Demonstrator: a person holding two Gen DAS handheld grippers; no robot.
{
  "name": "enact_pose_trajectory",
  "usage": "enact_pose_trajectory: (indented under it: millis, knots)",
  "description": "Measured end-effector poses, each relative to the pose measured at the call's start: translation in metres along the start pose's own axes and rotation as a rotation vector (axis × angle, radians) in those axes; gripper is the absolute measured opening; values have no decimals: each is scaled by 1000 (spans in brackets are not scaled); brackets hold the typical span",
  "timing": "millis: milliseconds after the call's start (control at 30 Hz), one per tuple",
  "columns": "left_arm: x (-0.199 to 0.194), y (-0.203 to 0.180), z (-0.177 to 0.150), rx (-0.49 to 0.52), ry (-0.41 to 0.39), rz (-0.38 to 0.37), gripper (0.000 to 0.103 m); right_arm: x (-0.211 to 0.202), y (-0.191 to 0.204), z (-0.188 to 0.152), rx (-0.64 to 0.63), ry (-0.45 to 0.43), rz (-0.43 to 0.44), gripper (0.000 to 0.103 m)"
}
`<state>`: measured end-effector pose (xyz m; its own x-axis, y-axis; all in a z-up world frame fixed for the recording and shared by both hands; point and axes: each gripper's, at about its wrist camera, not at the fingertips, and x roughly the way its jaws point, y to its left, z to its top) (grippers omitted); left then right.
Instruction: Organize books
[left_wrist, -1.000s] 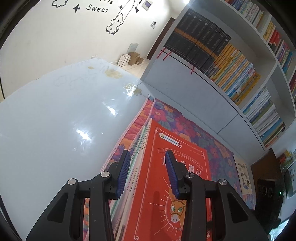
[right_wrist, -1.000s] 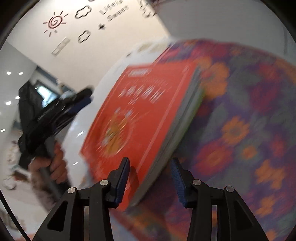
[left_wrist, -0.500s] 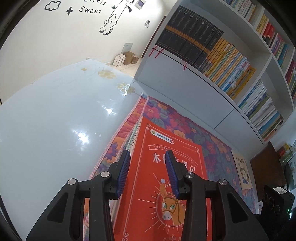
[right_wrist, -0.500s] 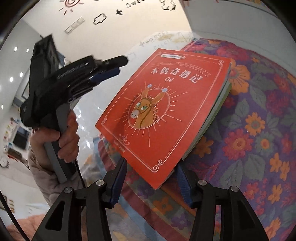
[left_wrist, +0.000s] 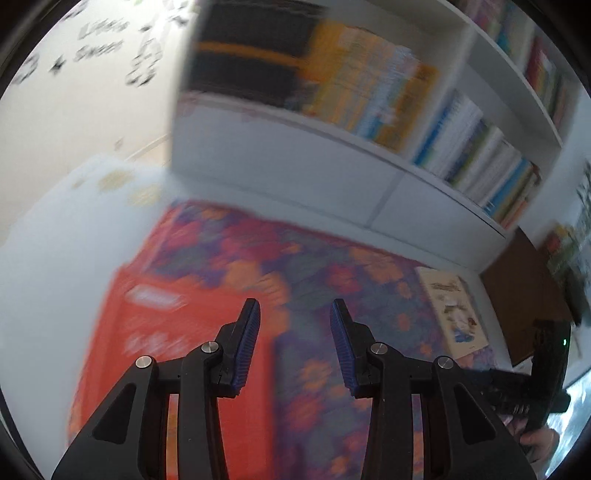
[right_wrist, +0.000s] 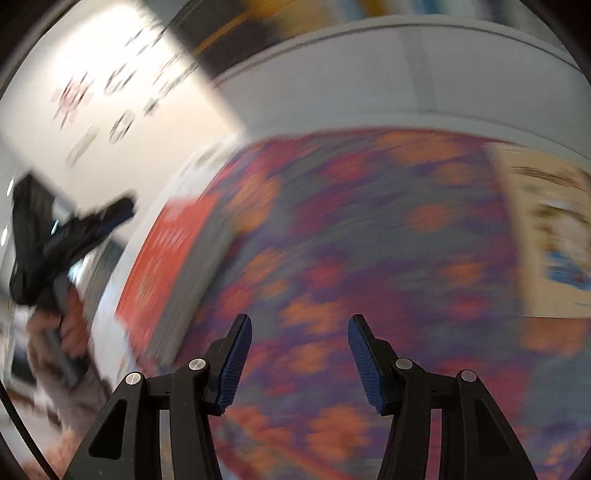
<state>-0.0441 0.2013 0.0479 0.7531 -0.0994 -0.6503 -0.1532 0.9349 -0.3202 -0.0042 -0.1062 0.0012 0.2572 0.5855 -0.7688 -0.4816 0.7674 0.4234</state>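
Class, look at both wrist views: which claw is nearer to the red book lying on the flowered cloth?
Left. The left claw hangs just beside the red book; the right claw sits farther along the flowered cloth.

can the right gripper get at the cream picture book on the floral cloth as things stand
Probably yes: the right gripper is open and empty, and only bare floral cloth lies between it and the cream book.

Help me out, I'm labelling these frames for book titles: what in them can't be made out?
- Red book: cover text unreadable in both wrist views, smeared by motion blur; its near end is hidden behind the left gripper.
- Cream book: title blurred in the right wrist view, too small in the left, cut by the frame edge.
- Bookshelf spines: blurred streaks.
- Right gripper: open, nothing between the pads.
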Motion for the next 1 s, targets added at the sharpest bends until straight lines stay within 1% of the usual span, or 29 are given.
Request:
enact_pose_trajectory:
  millis: [67, 133, 233, 267, 367, 467, 500, 533, 600, 633, 667, 700, 733, 800, 833, 867, 900, 933, 967, 1000]
  knots:
    - [11, -39, 12, 22, -7, -74, 36, -28, -35, 7, 65, -82, -12, 53]
    - [24, -77, 17, 32, -23, -126, 41, -54, -65, 10, 115, -167, -15, 53]
    - [54, -135, 12, 77, -15, -196, 41, -89, -121, 11, 208, -284, -27, 53]
    - [71, -155, 6, 98, -2, -214, 41, -95, -134, 11, 226, -307, -40, 53]
    - [121, -203, -24, 162, 50, -225, 41, -104, -176, 10, 277, -377, -117, 53]
    - [172, -234, -66, 195, 153, -268, 41, -99, -213, 3, 322, -453, -182, 53]
    - [183, -241, -76, 198, 179, -275, 41, -97, -225, -1, 346, -483, -203, 53]
    - [198, -248, -87, 195, 207, -287, 41, -95, -232, -2, 360, -487, -226, 53]
    - [216, -253, -103, 182, 238, -304, 41, -89, -245, -1, 359, -473, -293, 53]
    - [225, -255, -110, 188, 274, -305, 40, -89, -251, -2, 360, -476, -320, 53]
    - [224, -257, -113, 212, 249, -300, 43, -87, -258, -3, 366, -472, -326, 53]
    - [221, -260, -115, 241, 237, -295, 44, -84, -264, -3, 384, -462, -322, 53]
    - [219, -262, -117, 268, 240, -284, 44, -82, -270, -4, 402, -456, -320, 53]
    - [217, -263, -122, 279, 227, -286, 44, -72, -279, -7, 452, -424, -331, 53]
    - [217, -261, -121, 280, 226, -287, 45, -73, -276, -7, 433, -437, -352, 54]
    - [216, -261, -122, 278, 228, -291, 46, -71, -272, -6, 407, -431, -357, 55]
    - [215, -260, -122, 274, 227, -296, 46, -67, -266, -4, 364, -419, -338, 55]
    - [214, -258, -122, 270, 228, -300, 46, -61, -262, -1, 338, -387, -316, 60]
    - [214, -256, -122, 264, 229, -305, 47, -58, -256, -1, 315, -369, -341, 64]
    - [214, -255, -121, 256, 230, -309, 47, -56, -250, 0, 283, -362, -370, 69]
